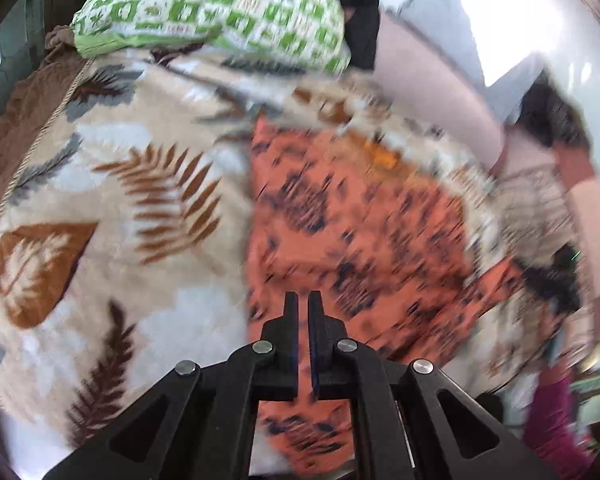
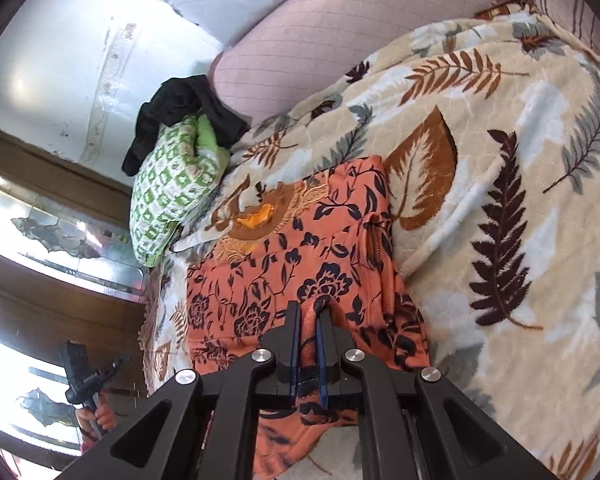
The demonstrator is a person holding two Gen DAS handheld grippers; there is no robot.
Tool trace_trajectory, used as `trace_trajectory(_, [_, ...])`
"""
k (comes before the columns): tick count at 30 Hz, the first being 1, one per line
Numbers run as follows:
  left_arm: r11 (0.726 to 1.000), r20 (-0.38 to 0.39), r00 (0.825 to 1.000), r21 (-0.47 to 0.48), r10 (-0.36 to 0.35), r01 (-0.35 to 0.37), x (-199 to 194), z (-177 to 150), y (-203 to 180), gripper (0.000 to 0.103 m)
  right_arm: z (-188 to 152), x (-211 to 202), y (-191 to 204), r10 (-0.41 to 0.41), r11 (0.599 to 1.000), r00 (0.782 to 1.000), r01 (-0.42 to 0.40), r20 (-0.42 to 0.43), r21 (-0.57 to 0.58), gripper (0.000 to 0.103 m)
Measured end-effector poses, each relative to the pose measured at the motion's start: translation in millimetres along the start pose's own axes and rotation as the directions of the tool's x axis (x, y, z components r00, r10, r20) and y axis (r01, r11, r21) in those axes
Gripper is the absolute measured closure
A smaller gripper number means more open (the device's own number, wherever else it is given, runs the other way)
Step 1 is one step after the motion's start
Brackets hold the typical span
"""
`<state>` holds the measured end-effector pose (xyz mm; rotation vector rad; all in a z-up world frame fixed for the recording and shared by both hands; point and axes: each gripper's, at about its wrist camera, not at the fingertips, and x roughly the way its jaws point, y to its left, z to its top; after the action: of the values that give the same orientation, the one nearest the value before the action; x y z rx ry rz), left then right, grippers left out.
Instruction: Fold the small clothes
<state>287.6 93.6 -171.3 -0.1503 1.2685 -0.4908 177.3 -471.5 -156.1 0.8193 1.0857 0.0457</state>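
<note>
Orange floral garment (image 2: 300, 264) lies on the leaf-print blanket (image 2: 500, 184), at 6 o'clock from the green patterned pillow (image 2: 168, 192). Right gripper (image 2: 309, 312) is clenched on a raised fold of this garment. Left gripper (image 1: 303, 304) is closed with nothing between its 2 fingers, above the garment.

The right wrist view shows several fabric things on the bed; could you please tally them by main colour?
Orange: 1, the flowered garment
Green and white: 1, the pillow
Black: 1, the cloth
Beige: 1, the leaf blanket
Total: 4
</note>
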Motion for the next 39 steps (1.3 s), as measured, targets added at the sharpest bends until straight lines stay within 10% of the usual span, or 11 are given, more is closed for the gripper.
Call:
trace_trajectory(4, [0.999, -0.096, 0.995, -0.044, 0.02, -0.024, 25, -65, 10, 0.095, -24, 7, -30, -0.048, 0.999, 0.998, 0.049, -0.027, 0.018, 0.096])
trace_trajectory(9, [0.984, -0.119, 0.993, -0.18, -0.015, -0.007, 44, -148, 9, 0.054, -59, 3, -71, -0.057, 0.993, 0.997, 0.062, -0.056, 0.105, 0.096])
trace_trajectory(16, [0.953, -0.113, 0.993, -0.301, -0.046, 0.01, 76, -199, -5, 0.052, -88, -6, -74, -0.057, 0.992, 0.996, 0.065, -0.07, 0.111, 0.096])
trace_trajectory(21, [0.952, -0.056, 0.998, -0.304, 0.007, -0.024, 78, -208, -11, 0.055, -99, -12, -65, -0.049, 0.994, 0.996, 0.056, -0.069, 0.09, 0.096])
trace_trajectory(24, [0.956, -0.034, 0.999, -0.295, -0.003, -0.007, 71, -211, -10, 0.096, -102, -13, -62, -0.05, 0.995, 0.996, 0.056, -0.072, 0.08, 0.096])
trace_trajectory(39, [0.947, 0.156, 0.968, -0.222, -0.199, 0.231, -3, -118, -12, 0.097, -69, -35, -42, -0.018, 0.998, 1.0, 0.019, -0.016, 0.065, 0.096])
